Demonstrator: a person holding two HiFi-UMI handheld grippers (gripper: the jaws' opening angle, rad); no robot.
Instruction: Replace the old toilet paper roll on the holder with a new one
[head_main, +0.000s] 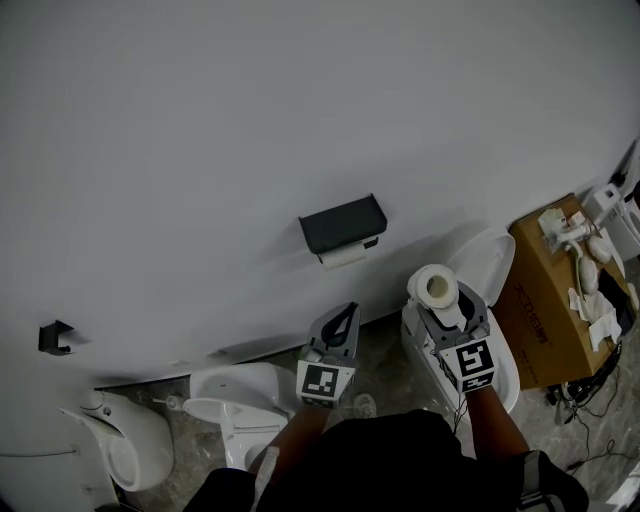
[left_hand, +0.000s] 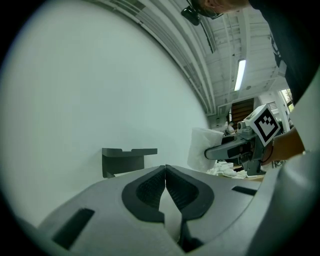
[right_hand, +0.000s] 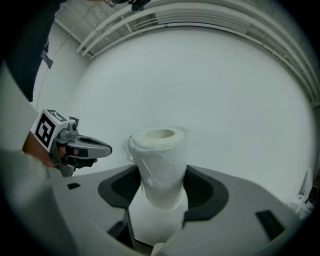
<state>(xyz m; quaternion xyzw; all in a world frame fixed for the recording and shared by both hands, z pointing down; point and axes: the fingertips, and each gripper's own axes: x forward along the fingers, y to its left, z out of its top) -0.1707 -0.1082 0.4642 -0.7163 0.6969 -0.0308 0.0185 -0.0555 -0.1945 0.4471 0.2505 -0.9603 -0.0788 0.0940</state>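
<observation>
A black wall holder (head_main: 343, 222) carries the old, nearly spent roll (head_main: 343, 256) under its shelf. My left gripper (head_main: 346, 314) is shut and empty, pointing at the wall just below the holder; in the left gripper view the holder (left_hand: 129, 159) sits just beyond its closed jaws (left_hand: 165, 172). To the right, my right gripper (head_main: 441, 302) is shut on a full white toilet paper roll (head_main: 436, 287), held upright. In the right gripper view that roll (right_hand: 160, 165) stands between the pads of the right gripper (right_hand: 161, 189), core hole facing up, with the left gripper (right_hand: 85, 147) at its left.
A white toilet (head_main: 489, 266) stands below the right gripper, and a cardboard box (head_main: 540, 310) with white clutter on top is at the right. A white floor fixture (head_main: 245, 395) lies below the left gripper. A small black bracket (head_main: 55, 337) is on the wall at far left.
</observation>
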